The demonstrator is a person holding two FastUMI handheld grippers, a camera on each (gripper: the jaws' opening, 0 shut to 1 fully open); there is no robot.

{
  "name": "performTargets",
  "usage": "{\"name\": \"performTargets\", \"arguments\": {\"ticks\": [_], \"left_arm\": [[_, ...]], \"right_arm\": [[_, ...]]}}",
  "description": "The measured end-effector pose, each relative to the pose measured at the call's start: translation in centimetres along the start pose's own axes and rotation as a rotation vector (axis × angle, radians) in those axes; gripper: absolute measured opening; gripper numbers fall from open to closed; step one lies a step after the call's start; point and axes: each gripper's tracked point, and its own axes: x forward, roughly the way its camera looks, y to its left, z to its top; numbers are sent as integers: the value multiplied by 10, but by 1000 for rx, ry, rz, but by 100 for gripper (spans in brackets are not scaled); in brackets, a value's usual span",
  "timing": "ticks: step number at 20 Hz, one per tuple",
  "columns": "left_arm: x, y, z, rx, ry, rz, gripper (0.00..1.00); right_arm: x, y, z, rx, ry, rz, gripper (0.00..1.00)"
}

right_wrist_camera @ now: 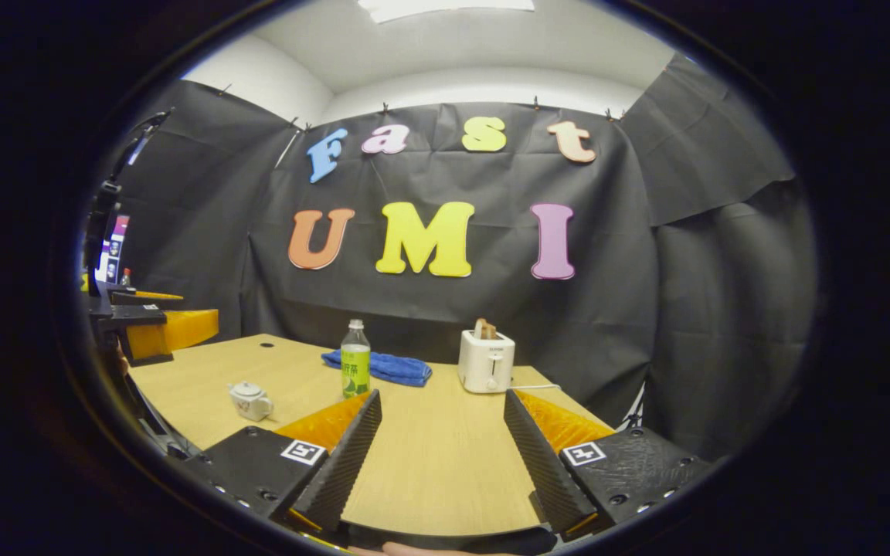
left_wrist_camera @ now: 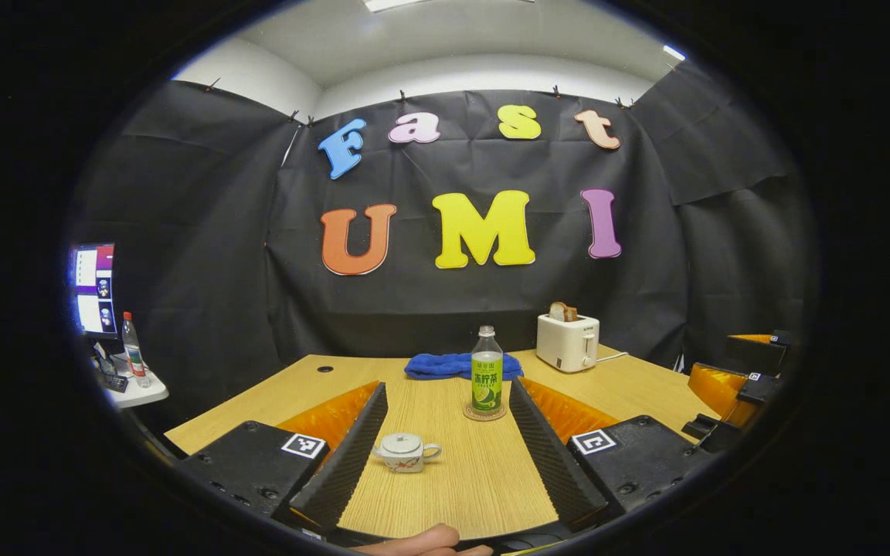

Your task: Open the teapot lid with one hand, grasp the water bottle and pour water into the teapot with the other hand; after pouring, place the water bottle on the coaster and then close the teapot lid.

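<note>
A small white teapot [left_wrist_camera: 406, 452] with its lid on rests on the wooden table [left_wrist_camera: 453, 494], between the fingers of my open left gripper [left_wrist_camera: 449, 401] and a little ahead of them. Behind it a clear bottle with a green label [left_wrist_camera: 487, 374] stands upright on a round coaster [left_wrist_camera: 484, 415]. In the right gripper view the teapot [right_wrist_camera: 250, 401] and the bottle [right_wrist_camera: 354, 361] sit to the left. My right gripper [right_wrist_camera: 442, 405] is open over bare table, holding nothing. The other gripper [right_wrist_camera: 147, 324] shows at the far left there.
A blue cloth [left_wrist_camera: 456, 364] lies at the back of the table. A white toaster [left_wrist_camera: 566, 340] with bread in it stands at the back right, its cord trailing right. A side table [left_wrist_camera: 132, 390] at the left holds a bottle and a screen.
</note>
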Motion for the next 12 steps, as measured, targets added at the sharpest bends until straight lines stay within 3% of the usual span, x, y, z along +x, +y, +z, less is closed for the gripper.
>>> {"name": "performTargets", "arguments": {"ticks": [12], "left_arm": [[3, -3, -6, -9, 6, 14, 99]], "right_arm": [[7, -20, 4, 7, -9, -39, 95]]}}
